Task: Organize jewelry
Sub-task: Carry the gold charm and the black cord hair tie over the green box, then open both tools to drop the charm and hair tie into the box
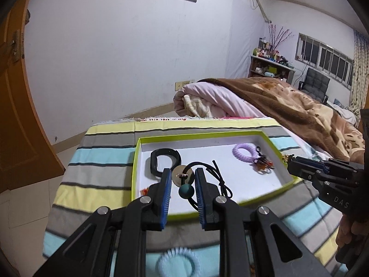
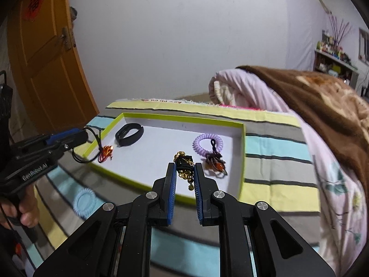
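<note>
Both jaws clenched over tray [image 1: 136, 161]: L on black cord [image 1: 184, 179], R on gold-black chain [image 2: 184, 164].

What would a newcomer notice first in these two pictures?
First, the shallow white tray with a lime-green rim on the striped bedsheet, holding a black band and a lilac spiral hair tie. Next, both tools over it: the right gripper pinches a gold chain piece, the left gripper a black cord necklace.

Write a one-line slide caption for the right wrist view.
Right claw carries a gold-and-black chain piece above the green-rimmed tray, near a purple coil band.
</note>
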The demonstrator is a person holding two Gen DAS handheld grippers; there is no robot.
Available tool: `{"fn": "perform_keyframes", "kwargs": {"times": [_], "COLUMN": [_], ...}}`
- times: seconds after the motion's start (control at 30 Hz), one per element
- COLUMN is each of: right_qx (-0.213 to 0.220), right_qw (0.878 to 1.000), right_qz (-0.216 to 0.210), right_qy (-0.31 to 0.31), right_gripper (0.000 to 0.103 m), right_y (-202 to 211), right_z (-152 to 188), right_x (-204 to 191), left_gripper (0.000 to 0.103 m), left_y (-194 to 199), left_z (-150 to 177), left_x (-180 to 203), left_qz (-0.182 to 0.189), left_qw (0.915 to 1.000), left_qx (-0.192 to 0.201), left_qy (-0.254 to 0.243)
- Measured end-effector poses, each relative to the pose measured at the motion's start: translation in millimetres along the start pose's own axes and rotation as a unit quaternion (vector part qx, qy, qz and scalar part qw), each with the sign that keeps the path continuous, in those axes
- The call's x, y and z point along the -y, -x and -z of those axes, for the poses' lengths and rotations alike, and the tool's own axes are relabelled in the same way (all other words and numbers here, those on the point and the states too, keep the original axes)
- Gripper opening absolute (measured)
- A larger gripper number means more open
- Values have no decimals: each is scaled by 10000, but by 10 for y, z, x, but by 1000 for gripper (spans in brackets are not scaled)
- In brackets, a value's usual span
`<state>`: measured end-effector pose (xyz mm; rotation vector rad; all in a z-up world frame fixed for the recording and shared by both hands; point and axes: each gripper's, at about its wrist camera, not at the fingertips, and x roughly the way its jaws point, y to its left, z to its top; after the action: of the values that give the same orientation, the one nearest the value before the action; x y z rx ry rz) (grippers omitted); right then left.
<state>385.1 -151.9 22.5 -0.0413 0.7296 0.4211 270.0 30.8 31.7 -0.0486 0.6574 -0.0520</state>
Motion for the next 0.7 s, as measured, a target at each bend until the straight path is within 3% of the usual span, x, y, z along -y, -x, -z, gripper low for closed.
{"fn": "perform_keyframes", "kwargs": {"times": [0.33,0.7], "right_qx": [-441,-760], "right_qw": [9988,9967], "right_qz": [-48,146], "right_qy": [-204,-259], "right_gripper": [15,16], "right_y": [-529,-795], "right_z": [-63,-10], "right_x": [107,210], "left_gripper": [21,22], "left_y": [-494,-764], "left_z": [-18,82], "left_x": [1,-21], "left_qz": [-46,-180], "left_qw": [9995,9980], "left_qx": [-326,-600], "left_qy": [4,104]}}
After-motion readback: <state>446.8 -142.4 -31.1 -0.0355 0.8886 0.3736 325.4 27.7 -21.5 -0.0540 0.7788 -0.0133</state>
